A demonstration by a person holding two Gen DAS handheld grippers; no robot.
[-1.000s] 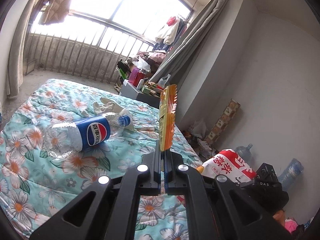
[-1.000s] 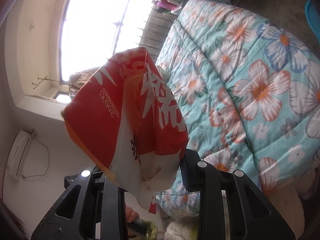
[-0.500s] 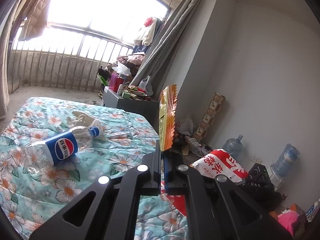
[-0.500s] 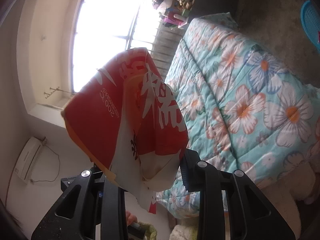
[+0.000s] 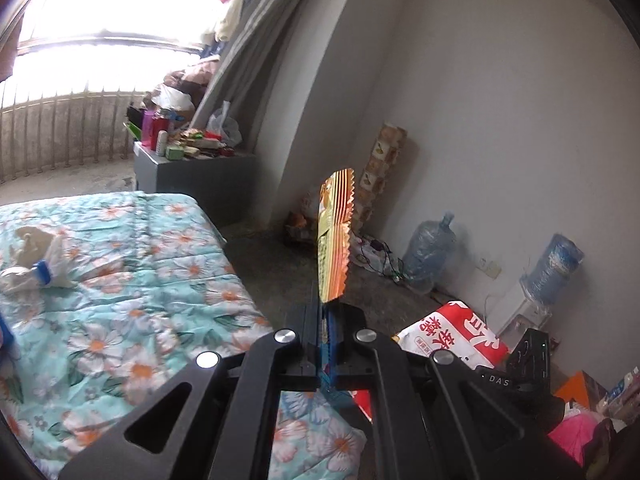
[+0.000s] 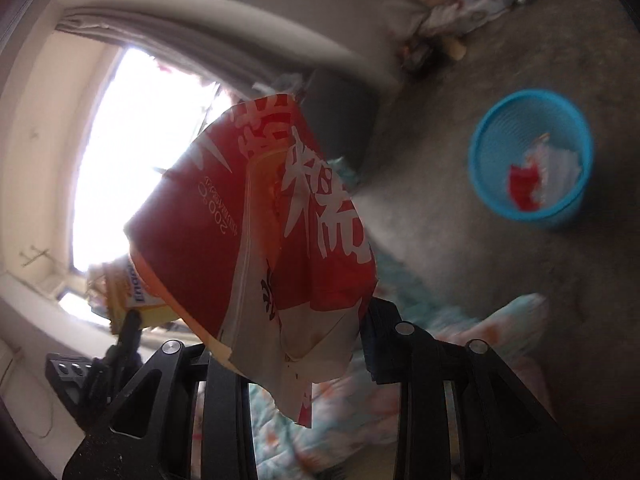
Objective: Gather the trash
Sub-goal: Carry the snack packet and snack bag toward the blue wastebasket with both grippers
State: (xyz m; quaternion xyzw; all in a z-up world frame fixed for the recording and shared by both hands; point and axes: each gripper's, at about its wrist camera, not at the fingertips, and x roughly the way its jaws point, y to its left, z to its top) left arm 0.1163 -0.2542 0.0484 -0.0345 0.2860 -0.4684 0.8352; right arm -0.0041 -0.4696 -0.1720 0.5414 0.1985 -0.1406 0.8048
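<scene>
**Q:** What fills the room, starting with the biggest thing?

**A:** The bed (image 5: 132,280), under a quilted turquoise cover printed with orange-and-white flowers, soft and puckered along its seams. Beyond it lies bare grey concrete floor (image 6: 500,280). On that floor, in my right wrist view, stands a round blue mesh bin (image 6: 532,160), its open top facing up, with red and white scraps already lying inside. I judge that is where the trash goes.

**Q:** And what are you carrying?

**A:** Two pieces of trash. My right gripper (image 6: 304,344) is clamped on a red-and-white snack bag (image 6: 272,240), a limp, creased plastic pouch with large white characters, pinched at its bottom corner so the bulk stands up ahead of the fingers. My left gripper (image 5: 327,332) is fully closed on a thin orange-yellow wrapper (image 5: 334,240), glossy foil with a zigzag-cut edge, held by its lower end and seen edge-on, so it rises like a flat blade.

**Q:** Why hold them that way?

**A:** A pinch at one end probably keeps such flimsy film from slipping out while it is carried over the floor.

**Q:** Anything left on the bed?

**A:** A clear plastic bottle (image 5: 24,278) with a blue cap lies at the left edge of my left view, beside crumpled white paper (image 5: 36,240). Both look uncollected.
</scene>
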